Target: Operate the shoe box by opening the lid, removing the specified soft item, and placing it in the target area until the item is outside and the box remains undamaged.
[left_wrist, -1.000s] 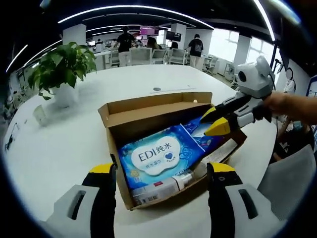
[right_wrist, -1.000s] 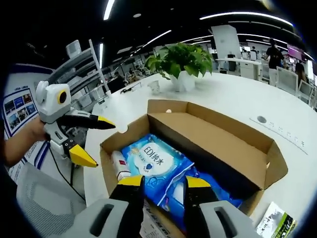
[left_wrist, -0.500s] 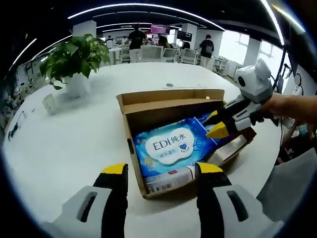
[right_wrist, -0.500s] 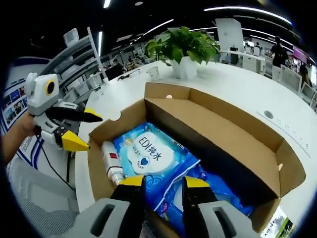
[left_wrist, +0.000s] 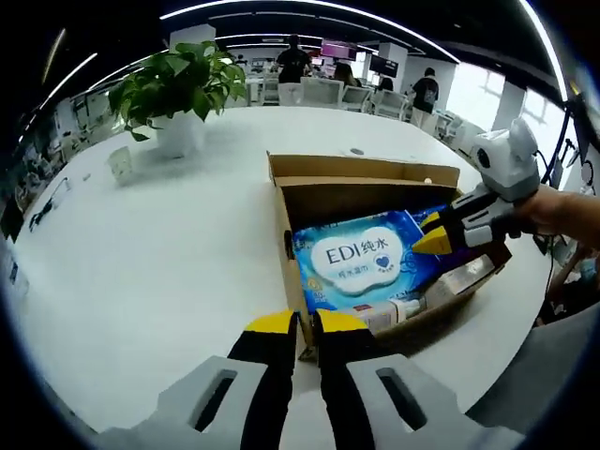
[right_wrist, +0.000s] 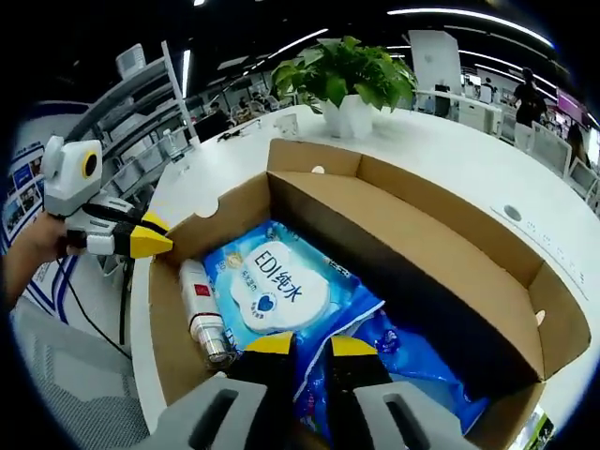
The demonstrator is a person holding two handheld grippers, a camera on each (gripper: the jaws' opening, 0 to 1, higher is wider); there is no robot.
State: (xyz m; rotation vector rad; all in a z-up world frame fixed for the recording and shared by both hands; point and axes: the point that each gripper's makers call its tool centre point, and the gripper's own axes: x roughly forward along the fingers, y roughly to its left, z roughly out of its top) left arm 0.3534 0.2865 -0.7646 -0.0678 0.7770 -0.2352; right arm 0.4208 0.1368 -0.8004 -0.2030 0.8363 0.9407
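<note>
I am working over the white table (left_wrist: 141, 253), where the shoe box (left_wrist: 370, 183) is sitting with its lid already folded back and standing up behind the cavity. Inside it the blue wet-wipes pack (right_wrist: 277, 286), the soft item I am after, is lying flat on top, with a darker blue pouch (right_wrist: 412, 361) partly under it and a white tube with a red label (right_wrist: 199, 309) lying against the box's end wall.

My right gripper (right_wrist: 309, 345) is reaching in over the near edge of the pack, its jaws nearly together over a fold of the wrapper; I judge it is clenching the pack, though the fold between the tips is too hidden to be sure. My left gripper (left_wrist: 307, 325) is sitting at the box's near corner with its jaws drawn almost shut, seemingly pinching the cardboard wall.

The biggest risk, as I see it, is the box itself: if I am lifting the pack while the left jaws are squeezing the wall hard, the cardboard could crease or tear. Next, a shallow pinch on slick film could be slipping off as the pack's weight comes on. The pack could also be dragging the pouch beneath it, or nudging the tube. Smallest, the potted plant (left_wrist: 178, 94) is standing well apart and is no worry.
</note>
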